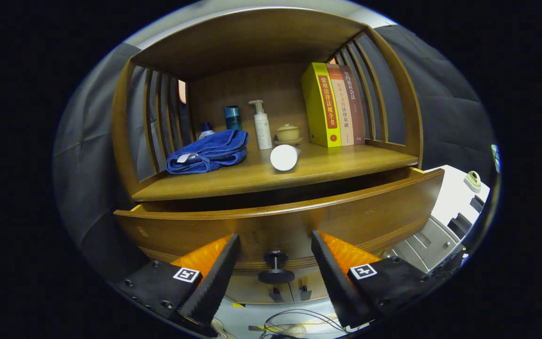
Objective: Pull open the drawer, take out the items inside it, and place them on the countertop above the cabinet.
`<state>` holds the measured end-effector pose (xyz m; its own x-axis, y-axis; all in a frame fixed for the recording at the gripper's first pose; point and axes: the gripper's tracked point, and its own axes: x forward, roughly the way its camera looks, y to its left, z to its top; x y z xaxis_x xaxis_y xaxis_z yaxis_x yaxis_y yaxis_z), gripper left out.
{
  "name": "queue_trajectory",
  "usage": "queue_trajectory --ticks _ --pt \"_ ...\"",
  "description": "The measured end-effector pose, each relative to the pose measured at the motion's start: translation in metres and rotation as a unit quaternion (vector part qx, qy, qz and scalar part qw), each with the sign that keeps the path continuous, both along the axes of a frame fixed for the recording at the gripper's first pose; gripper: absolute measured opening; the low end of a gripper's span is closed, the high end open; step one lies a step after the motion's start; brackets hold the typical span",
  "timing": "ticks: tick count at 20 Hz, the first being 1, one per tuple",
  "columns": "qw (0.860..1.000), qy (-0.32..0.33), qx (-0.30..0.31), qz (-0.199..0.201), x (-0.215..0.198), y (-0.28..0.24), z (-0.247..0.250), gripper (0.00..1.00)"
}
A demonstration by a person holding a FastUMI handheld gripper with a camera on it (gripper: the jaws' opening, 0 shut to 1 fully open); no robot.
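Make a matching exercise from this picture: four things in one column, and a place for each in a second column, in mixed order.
Things:
1. blue towel
2. books
3. drawer knob
4. white pump bottle

Places:
A. between the open fingers of the gripper
B. upright at the back of the countertop, beside the small lidded bowl
C. standing at the right end of the countertop
D. folded at the left end of the countertop

Pairs: 1-D, 2-C, 3-A, 4-B

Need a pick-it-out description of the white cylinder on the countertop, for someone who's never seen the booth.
Start at the brown wooden cabinet, whose drawer front sits just beyond the open claw. On its wooden countertop, between the folded blue towel and the upright yellow and brown books, lies the white cylinder. Unlike the standing white pump bottle behind it, it lies on its side, round end facing the claw.
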<state>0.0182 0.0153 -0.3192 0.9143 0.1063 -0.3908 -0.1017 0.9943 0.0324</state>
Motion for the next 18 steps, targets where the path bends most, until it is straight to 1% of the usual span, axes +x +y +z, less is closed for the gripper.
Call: queue_trajectory --ticks 11,13,14,16,18 --pt "1.000 0.009 0.009 -0.001 0.040 0.006 -0.010 0.99" --pt "1.000 0.010 0.009 0.000 0.039 0.004 -0.009 0.99" --pt "1.000 0.014 0.007 -0.003 0.040 0.003 -0.011 0.99" --pt "0.999 0.035 -0.010 -0.023 0.036 -0.006 -0.012 0.99" --pt "0.998 0.044 -0.027 -0.037 0.027 -0.011 0.006 0.99"
